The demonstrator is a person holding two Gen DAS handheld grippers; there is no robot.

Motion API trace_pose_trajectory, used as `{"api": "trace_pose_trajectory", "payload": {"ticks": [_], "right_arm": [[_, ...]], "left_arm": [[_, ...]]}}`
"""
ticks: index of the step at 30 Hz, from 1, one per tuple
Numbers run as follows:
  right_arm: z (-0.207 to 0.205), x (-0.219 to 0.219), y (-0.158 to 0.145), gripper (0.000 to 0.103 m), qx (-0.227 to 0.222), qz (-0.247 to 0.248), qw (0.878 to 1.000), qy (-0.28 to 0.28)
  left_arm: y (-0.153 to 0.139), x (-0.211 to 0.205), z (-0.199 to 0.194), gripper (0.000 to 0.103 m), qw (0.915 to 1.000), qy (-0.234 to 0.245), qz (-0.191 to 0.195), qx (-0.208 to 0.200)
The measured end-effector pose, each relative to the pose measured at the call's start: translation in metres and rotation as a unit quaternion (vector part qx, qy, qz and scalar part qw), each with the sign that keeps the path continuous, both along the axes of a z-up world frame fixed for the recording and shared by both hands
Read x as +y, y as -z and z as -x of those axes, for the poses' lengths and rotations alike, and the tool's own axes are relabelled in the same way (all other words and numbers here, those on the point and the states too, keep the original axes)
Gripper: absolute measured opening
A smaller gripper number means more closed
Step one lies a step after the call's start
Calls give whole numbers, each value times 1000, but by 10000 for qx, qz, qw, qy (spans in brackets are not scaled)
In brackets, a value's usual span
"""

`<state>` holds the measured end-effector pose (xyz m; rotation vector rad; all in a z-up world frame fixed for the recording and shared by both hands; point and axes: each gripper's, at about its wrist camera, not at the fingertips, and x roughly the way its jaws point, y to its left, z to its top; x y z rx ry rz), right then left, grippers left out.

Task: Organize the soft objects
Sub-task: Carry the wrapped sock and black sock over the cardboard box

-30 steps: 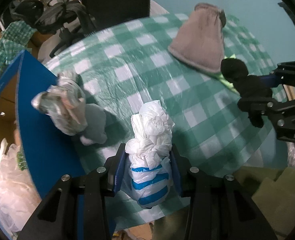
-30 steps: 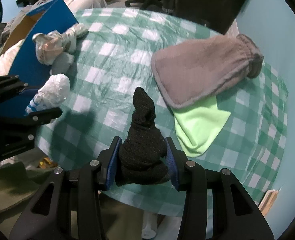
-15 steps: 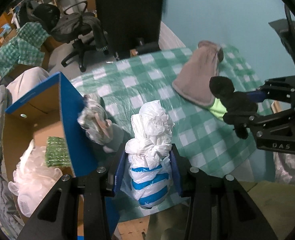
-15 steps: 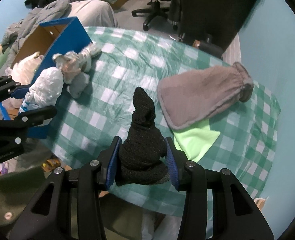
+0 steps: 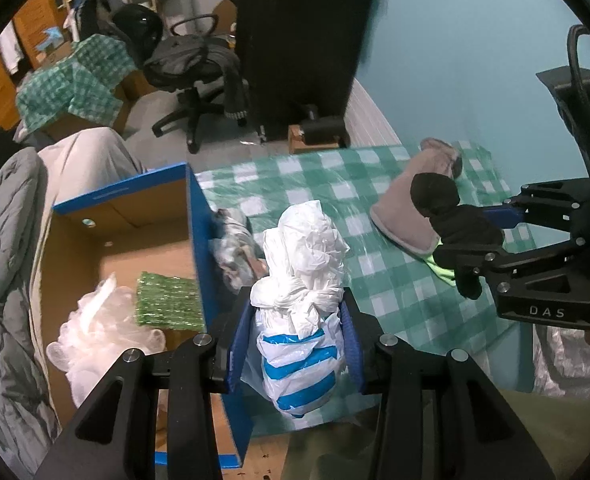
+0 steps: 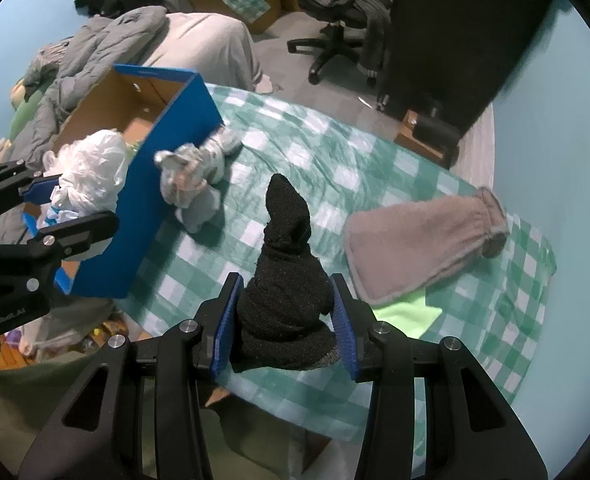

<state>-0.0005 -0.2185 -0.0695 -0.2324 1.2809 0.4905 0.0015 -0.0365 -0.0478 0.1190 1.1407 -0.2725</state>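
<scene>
- The left gripper (image 5: 297,344) pinches a knotted plastic bag (image 5: 301,304), white with blue stripes, between its blue pads; the bag's long axis runs along the fingers, the striped end at the near side by the camera, the crumpled white end pointing away past the fingertips.
- In the left wrist view the bag hangs clear of the checked tablecloth (image 5: 327,184), just right of the near wall of the blue cardboard box (image 5: 199,240).
- The right gripper (image 6: 283,320) pinches a rolled black sock (image 6: 285,280); its thick bundled end sits between the pads, and its narrow tip points away from the camera, over the table.
- The box (image 6: 163,184) stands open-topped at the left edge of the table; inside lie a white mesh bath puff (image 5: 95,332) and a green sparkly pad (image 5: 167,300), side by side on the brown floor of the box.
- A silvery crumpled bundle (image 6: 193,176) lies on the cloth, touching the outer blue wall of the box.
- On the far right of the table a grey-brown mitt (image 6: 419,240) lies flat, its cuffed end pointing right; it partly covers a bright green cloth (image 6: 407,312).
- An office chair (image 5: 191,64) stands on the floor beyond the table.
</scene>
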Motion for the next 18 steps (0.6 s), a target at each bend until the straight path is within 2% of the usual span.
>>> {"api": "trace_pose_trajectory", "payload": {"ticks": [8,18], "right_arm": [[-6,26,-16,43,-118,-74,9995,-274],[-14,60,-28,43,-195,-143,9982,-550]], "left_arm": [[-13,29,1,42,9991,-393,39,-134],[-16,70,1,42,9957,-908,45,-152]]}}
